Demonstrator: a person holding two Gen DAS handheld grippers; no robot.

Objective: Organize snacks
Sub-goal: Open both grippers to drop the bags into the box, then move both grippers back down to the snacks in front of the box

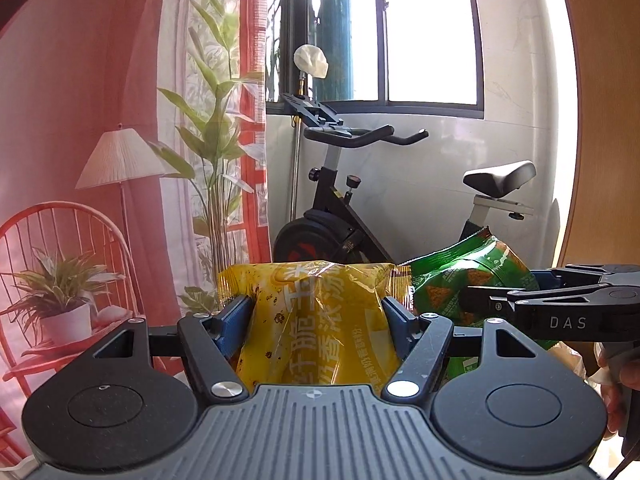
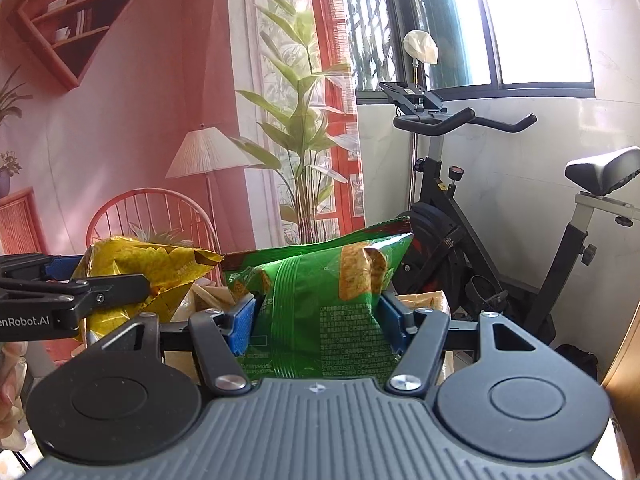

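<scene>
A yellow snack bag (image 1: 316,320) is squeezed between the blue pads of my left gripper (image 1: 314,312), which is shut on it and holds it up in the air. My right gripper (image 2: 316,312) is shut on a green snack bag (image 2: 320,292), also lifted. Both grippers sit side by side. In the left wrist view the green snack bag (image 1: 472,276) and the right gripper (image 1: 560,304) show at the right edge. In the right wrist view the yellow snack bag (image 2: 140,272) and the left gripper (image 2: 72,296) show at the left.
An exercise bike (image 1: 360,200) stands ahead under a window (image 1: 420,32). A pink backdrop (image 1: 80,80) with a printed lamp, chair and plants hangs at the left. More pale snack packets (image 2: 208,296) lie below the bags. A wooden panel (image 1: 608,120) edges the right.
</scene>
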